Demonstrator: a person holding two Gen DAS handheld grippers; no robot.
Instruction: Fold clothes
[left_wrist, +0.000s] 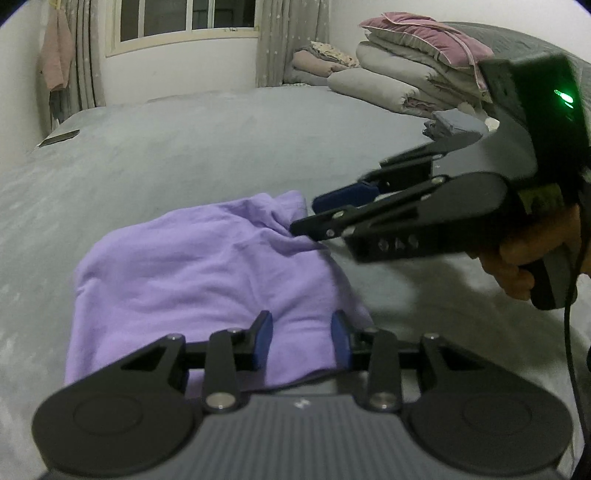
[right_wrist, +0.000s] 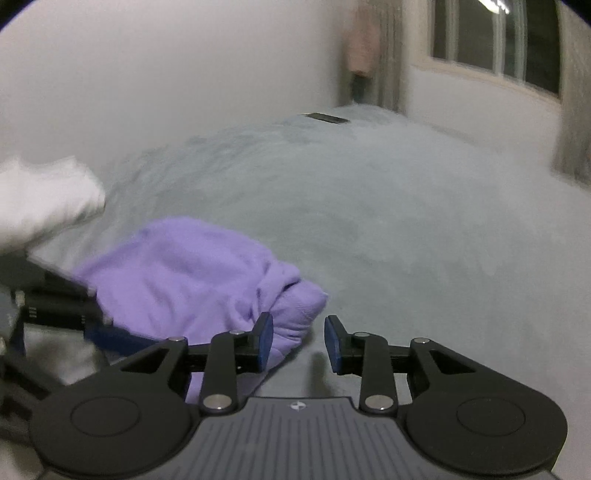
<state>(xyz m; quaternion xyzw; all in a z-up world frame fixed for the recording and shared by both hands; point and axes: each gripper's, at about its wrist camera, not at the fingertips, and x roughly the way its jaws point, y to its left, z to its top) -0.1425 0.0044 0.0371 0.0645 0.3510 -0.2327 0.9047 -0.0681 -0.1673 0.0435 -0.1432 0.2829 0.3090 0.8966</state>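
Note:
A folded purple garment (left_wrist: 199, 273) lies on the grey bed (left_wrist: 184, 147). My left gripper (left_wrist: 302, 341) is open and empty, its blue pads just over the garment's near edge. My right gripper (left_wrist: 306, 218) comes in from the right, held by a hand, and is open with its tips at the garment's far right corner. In the right wrist view the right gripper (right_wrist: 298, 341) is open and empty, with the purple garment (right_wrist: 192, 273) in front and to the left, its corner near the left pad. The left gripper (right_wrist: 110, 334) shows at the left edge, under the garment's side.
A stack of folded quilts and a pink pillow (left_wrist: 417, 70) sits at the bed's far right. A small folded grey cloth (left_wrist: 458, 125) lies beside it. A dark flat object (left_wrist: 59, 137) rests on the far left corner. A white cloth (right_wrist: 40, 199) is at left.

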